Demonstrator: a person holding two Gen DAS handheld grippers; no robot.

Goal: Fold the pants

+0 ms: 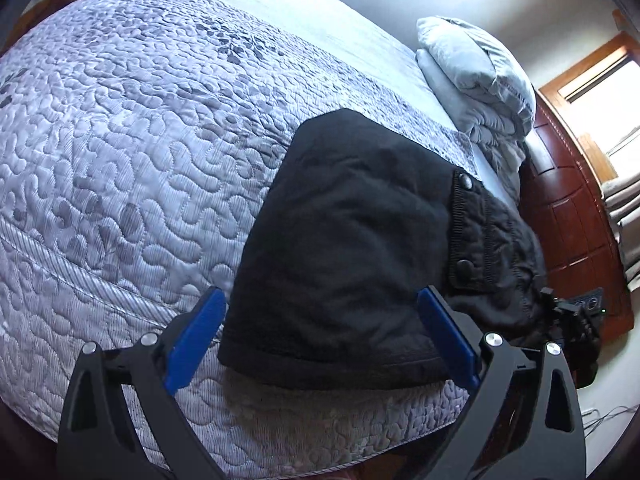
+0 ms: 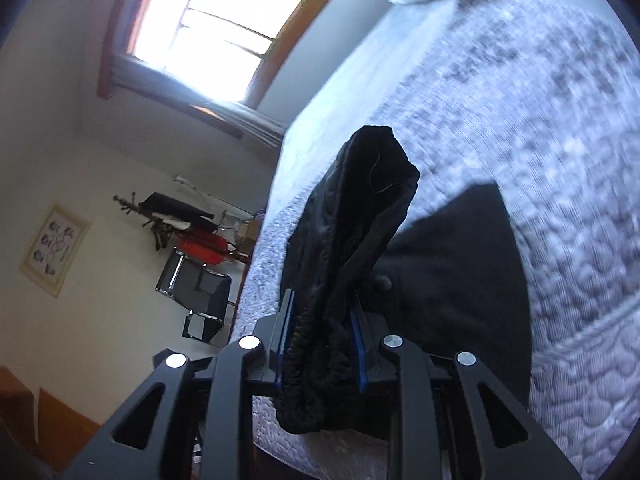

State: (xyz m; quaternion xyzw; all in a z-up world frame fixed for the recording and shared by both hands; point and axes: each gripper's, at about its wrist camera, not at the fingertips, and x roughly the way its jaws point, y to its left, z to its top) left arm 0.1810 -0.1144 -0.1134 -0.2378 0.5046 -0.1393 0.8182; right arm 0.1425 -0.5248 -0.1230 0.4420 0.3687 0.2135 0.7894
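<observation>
Black cloth, heavy-looking, partly folded: pants (image 1: 348, 248) lying on quilted grey bedspread (image 1: 120, 140), near the bed edge closest to the cameras. Taken as landmark throughout: the folded block of pants.

Left wrist view: left gripper (image 1: 320, 332) hovering over near edge of the block, blue pads spread wide, one either side of the fold, nothing pinched. Not clear whether pads touched cloth. Two snap buttons (image 1: 466, 180) visible along the ribbed band on the right-hand side of the block. Pillow (image 1: 472, 72) well beyond the block, toward the headboard end. Wooden panelling (image 1: 572, 200) to the right of the block, off the bed.

Right wrist view: right gripper (image 2: 322, 336) pinching a bunched, ribbed portion of the pants (image 2: 352, 248), lifted clear of the bedspread (image 2: 540, 120), standing up and to the left of the flat block. Pads close together with cloth gathered thick between them. View blurred toward the right side. Window (image 2: 216, 36) and chair (image 2: 196, 292) seen far off beyond the bed edge, left of the block.

Step judged: mid-fold; remaining waist or leg end raised for laying over the block. Roughly past halfway.

Next move, judged: carry lifted portion across and lower onto the block, edges aligned, release only once flat. Left pads best placed to pin the block against sliding. Risk: bunched cloth landing crumpled, needing smoothing.
</observation>
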